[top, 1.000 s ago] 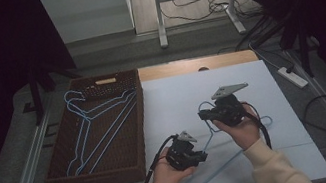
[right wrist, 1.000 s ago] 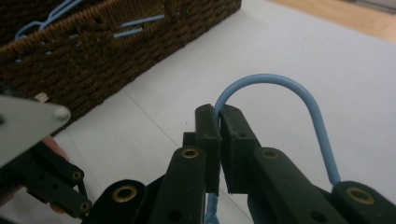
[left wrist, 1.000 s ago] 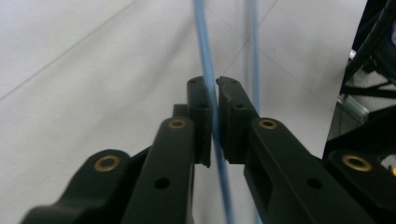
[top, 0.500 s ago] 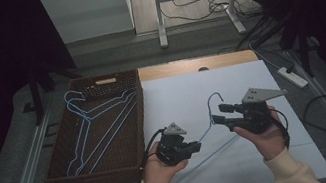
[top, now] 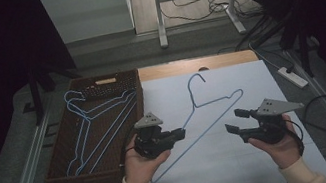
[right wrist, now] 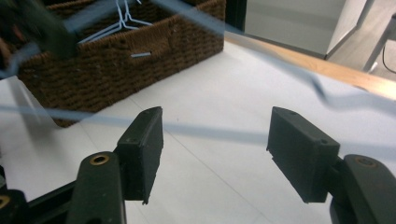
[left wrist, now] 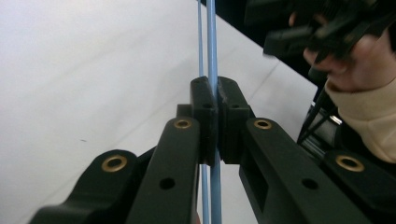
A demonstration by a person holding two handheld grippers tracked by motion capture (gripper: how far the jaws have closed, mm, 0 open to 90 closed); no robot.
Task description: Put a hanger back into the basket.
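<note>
A blue wire hanger [top: 218, 99] is held over the white sheet [top: 245, 168], hook pointing to the far side. My left gripper [top: 179, 132] is shut on one of its wires. The left gripper view shows the jaws [left wrist: 215, 109] pressed together on the blue wire [left wrist: 211, 42]. My right gripper [top: 233, 120] stands open to the right of the hanger, not touching it. In the right gripper view the pads [right wrist: 219, 144] are wide apart, and the blurred hanger wire [right wrist: 224, 130] crosses beyond them.
A brown wicker basket [top: 90, 178] stands at the left of the sheet with several blue wire hangers [top: 91, 129] lying in it. A wooden strip [top: 197, 64] runs along the table's far edge. A power strip [top: 293, 76] and cables lie on the floor at the right.
My right gripper has drawn back to the right, away from the hanger, and now stands open. My left gripper has moved left and farther away with the hanger, whose hook now reaches farther away.
</note>
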